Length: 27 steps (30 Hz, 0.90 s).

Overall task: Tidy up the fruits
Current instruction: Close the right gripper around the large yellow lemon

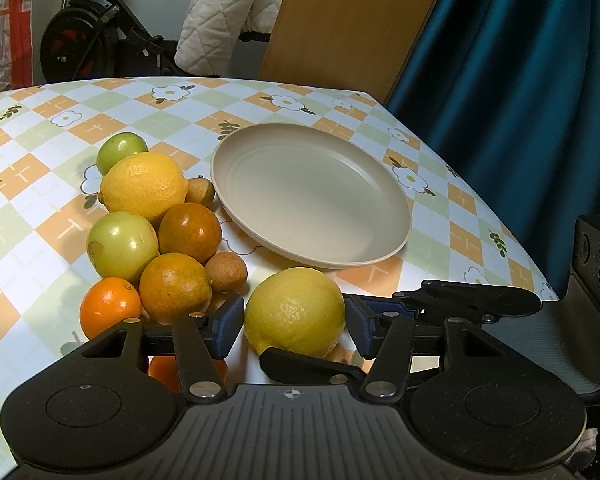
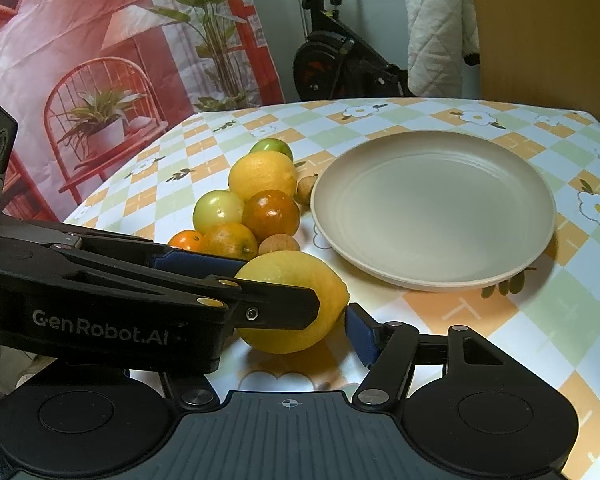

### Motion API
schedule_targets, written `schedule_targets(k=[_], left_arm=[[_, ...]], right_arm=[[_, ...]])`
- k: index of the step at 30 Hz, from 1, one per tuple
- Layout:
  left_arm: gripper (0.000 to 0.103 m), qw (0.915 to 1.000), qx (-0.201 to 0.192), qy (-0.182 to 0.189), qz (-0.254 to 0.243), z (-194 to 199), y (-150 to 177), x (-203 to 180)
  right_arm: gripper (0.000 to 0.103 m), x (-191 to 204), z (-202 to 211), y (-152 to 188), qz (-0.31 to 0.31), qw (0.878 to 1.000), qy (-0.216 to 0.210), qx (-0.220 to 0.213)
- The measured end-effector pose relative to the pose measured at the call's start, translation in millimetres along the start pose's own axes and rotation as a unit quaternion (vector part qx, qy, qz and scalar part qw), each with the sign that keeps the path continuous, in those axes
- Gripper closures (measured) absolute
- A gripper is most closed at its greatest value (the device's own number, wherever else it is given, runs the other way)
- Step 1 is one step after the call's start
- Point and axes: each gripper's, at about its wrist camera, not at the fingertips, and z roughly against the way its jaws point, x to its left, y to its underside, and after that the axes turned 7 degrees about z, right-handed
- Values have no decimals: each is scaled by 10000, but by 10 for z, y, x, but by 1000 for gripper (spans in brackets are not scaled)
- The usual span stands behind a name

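A yellow lemon point(image 1: 295, 311) lies on the checked tablecloth just in front of an empty beige plate point(image 1: 312, 196). My left gripper point(image 1: 294, 328) is open, with its blue pads on either side of the lemon and a small gap to each. In the right wrist view the lemon point(image 2: 296, 300) sits between the left gripper's fingers point(image 2: 204, 264), which reach in from the left. My right gripper point(image 2: 284, 336) is open just behind the lemon; only its right pad point(image 2: 360, 334) shows. A pile of fruit point(image 1: 152, 232) lies left of the plate point(image 2: 432, 208).
The pile holds a second lemon point(image 1: 144, 188), green fruits point(image 1: 122, 246), oranges point(image 1: 174, 286) and small brown fruits point(image 1: 226, 272). The table's right edge point(image 1: 500, 220) runs by a teal curtain. An exercise bike point(image 2: 340, 64) and a wooden board stand beyond the far edge.
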Motion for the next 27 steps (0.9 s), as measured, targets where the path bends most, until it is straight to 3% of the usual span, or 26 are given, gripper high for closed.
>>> schedule_targets(k=[27], left_arm=[[46,9992,-294,136,-237,163,-184,-122]], right_arm=[[46,-8,194,-125,95,9986,205,-479]])
